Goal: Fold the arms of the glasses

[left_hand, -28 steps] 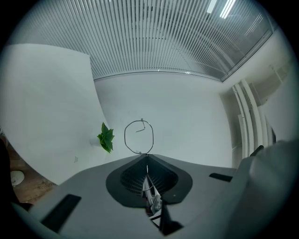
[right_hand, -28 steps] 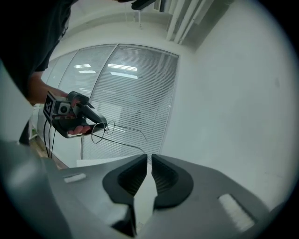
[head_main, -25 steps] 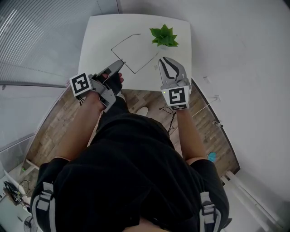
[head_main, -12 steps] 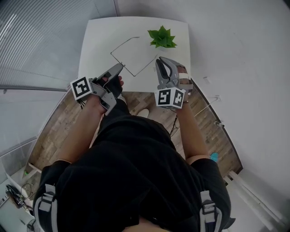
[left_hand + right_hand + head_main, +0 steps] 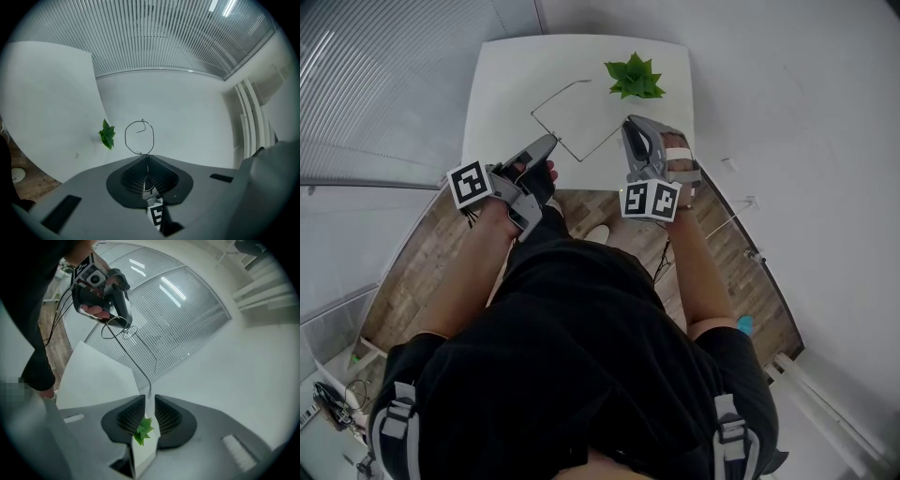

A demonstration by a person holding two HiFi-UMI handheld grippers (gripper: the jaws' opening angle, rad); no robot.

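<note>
Thin wire glasses (image 5: 574,114) hang above the white table (image 5: 502,84), stretched between my two grippers. My left gripper (image 5: 547,142) is shut on the frame near a lens ring (image 5: 139,137), which sticks out past the closed jaws (image 5: 147,160). My right gripper (image 5: 630,125) has just been opening. Its jaws stand apart, and the tip of the glasses' arm (image 5: 148,389) sits at the mouth of the gap (image 5: 150,400), untouched by the pads. In the right gripper view the left gripper (image 5: 101,287) holds the far end of the glasses.
A small green plant (image 5: 636,78) in a white pot stands at the table's far right, close to my right gripper. The table's near edge lies under both grippers, with wooden floor (image 5: 581,202) below. A slatted blind wall (image 5: 384,75) runs along the left.
My right gripper has rolled about its own axis, so its marker cube now shows two faces, and its jaws no longer lie flat. The left gripper has stayed put.
</note>
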